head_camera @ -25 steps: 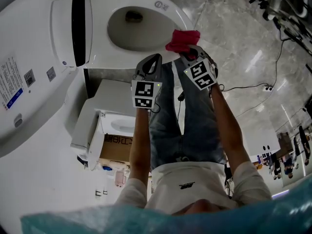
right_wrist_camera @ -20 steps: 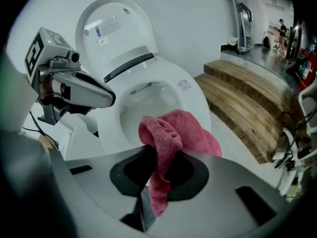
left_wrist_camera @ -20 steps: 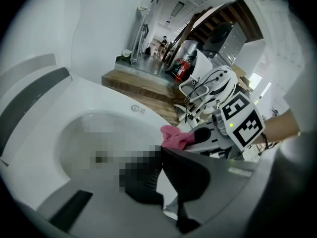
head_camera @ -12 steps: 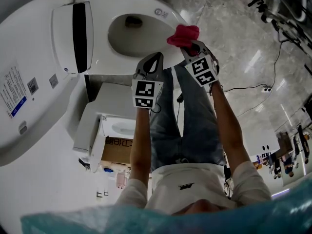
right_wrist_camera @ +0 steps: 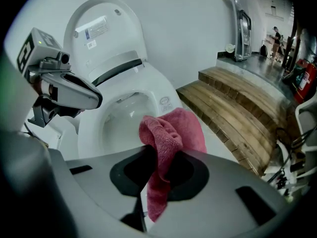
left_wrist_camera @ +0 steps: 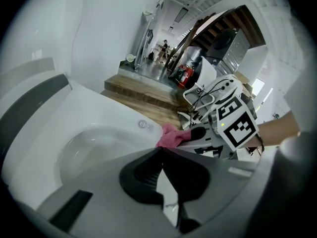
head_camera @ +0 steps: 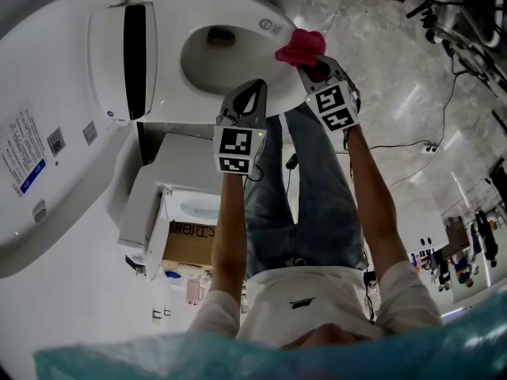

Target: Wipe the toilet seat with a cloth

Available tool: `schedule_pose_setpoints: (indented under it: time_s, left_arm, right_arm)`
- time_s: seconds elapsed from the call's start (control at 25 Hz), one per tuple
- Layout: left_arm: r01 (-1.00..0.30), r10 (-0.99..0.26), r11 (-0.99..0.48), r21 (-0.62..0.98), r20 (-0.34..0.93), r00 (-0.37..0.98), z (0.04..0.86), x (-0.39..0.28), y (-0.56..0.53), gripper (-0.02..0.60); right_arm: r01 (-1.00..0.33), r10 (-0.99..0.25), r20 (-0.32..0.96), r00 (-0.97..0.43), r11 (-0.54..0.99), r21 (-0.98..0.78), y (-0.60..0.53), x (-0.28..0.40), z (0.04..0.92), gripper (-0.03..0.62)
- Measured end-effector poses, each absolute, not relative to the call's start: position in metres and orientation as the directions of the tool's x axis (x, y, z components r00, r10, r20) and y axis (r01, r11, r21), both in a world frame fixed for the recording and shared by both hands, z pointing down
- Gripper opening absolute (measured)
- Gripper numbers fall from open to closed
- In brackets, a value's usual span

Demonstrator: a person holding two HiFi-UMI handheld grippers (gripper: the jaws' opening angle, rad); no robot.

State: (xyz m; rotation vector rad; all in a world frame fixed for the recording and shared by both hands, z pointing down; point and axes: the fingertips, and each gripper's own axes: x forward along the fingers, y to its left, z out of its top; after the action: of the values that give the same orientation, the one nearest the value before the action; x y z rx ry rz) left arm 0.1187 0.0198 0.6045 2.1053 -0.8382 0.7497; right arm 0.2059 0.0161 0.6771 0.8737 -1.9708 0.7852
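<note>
Overhead, the right gripper (head_camera: 310,63) holds the pink cloth (head_camera: 301,46) at the toilet seat's (head_camera: 184,105) right rim, with the left gripper (head_camera: 250,89) just beside it. The left gripper view shows its jaws together and empty. The right gripper view shows jaws clamped on the cloth.

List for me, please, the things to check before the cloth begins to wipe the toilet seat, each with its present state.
1. Cloth clamped in the right hand-held gripper: ok, jaws shut on its folded middle.
2. Lid raised, toilet seat exposed: ok.
3. Cloth touching the seat: cannot tell; it hangs at the rim's front right edge.
4. Left hand-held gripper out of the way: probably ok; shut, empty, beside the cloth at the front rim.
5. Nothing lying on the seat: ok on the part visible.
</note>
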Motion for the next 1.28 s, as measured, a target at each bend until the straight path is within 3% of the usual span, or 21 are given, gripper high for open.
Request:
schedule_pose_setpoints:
  time_s: [1.28]
  left_arm:
    - [-0.844, -0.481, -0.356, 0.402, 0.696, 0.534, 0.608, 0.028, -0.057, 0.006]
  right_arm:
    - [-0.758, -0.319, 0.868, -0.382, 0.645, -0.097, -0.078, 0.142, 0.676, 0.050]
